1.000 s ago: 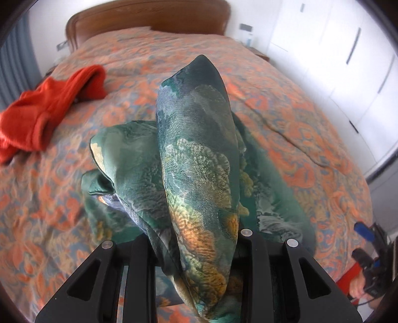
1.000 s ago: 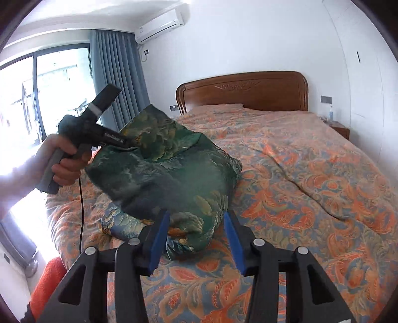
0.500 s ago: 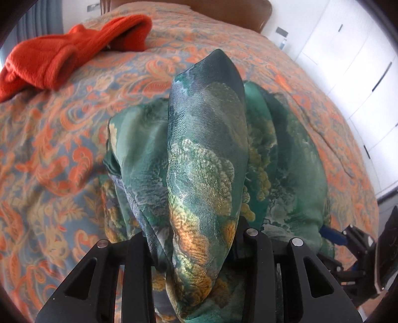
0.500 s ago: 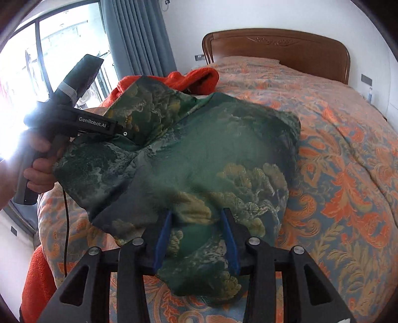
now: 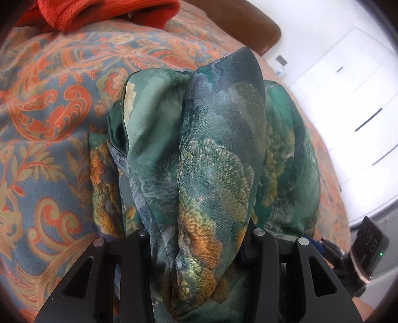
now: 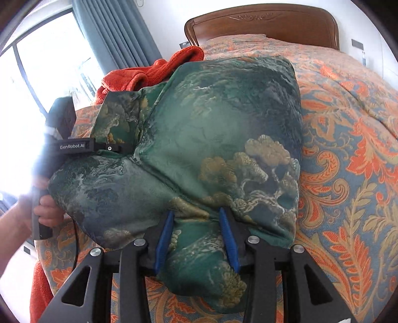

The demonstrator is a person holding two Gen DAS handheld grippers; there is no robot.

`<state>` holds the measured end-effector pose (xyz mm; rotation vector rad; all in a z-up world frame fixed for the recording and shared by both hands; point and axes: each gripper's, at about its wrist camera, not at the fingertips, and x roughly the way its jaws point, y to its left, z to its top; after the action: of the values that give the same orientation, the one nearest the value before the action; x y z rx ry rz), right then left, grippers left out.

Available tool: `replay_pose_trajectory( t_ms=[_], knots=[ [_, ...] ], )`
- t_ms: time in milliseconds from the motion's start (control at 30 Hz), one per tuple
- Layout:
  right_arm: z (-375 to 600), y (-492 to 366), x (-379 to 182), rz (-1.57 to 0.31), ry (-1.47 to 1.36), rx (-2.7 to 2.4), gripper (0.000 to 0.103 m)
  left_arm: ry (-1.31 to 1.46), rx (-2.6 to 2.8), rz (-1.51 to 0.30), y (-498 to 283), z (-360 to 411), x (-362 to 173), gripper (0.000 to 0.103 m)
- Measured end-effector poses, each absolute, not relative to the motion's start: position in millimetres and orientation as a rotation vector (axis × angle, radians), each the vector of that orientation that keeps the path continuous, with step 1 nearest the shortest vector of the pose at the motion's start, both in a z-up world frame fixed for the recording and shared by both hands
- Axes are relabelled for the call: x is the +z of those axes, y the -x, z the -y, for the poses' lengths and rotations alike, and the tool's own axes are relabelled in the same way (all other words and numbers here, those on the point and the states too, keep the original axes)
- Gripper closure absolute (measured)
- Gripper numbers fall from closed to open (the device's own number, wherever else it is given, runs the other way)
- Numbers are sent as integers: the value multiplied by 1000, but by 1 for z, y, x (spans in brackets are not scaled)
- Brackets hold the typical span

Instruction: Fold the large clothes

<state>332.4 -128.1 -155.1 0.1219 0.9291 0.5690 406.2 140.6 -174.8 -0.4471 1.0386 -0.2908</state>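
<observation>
A large green garment with a gold and grey landscape print lies bunched on the bed. In the left wrist view the garment rises in thick folds between my fingers. My left gripper is shut on a fold of it; its fingertips are buried in cloth. It also shows in the right wrist view, pinching the garment's left edge. My right gripper has blue pads closed on a bunch of the near edge.
The bed's orange and blue paisley cover spreads to the right. A red-orange garment lies behind the green one, toward the curtain. A wooden headboard stands at the far end. White wardrobe doors are on the right.
Both grippers have moved forward and down with the green garment toward the red one. The right gripper, open a second ago, has closed on the near edge.
</observation>
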Motion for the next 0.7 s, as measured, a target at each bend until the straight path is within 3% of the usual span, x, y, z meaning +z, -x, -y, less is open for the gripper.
replay_pose_trajectory(
  t_ms=[267, 500, 700],
  knots=[
    [119, -345, -106, -993, -80, 567, 62, 403, -335, -1047, -398, -145, -131, 49],
    [96, -401, -42, -891, -169, 558, 61, 403, -320, -1030, -379, -156, -118, 47],
    [31, -470, -76, -978, -100, 523, 61, 350, -246, -1024, -371, -170, -121, 44]
  ],
)
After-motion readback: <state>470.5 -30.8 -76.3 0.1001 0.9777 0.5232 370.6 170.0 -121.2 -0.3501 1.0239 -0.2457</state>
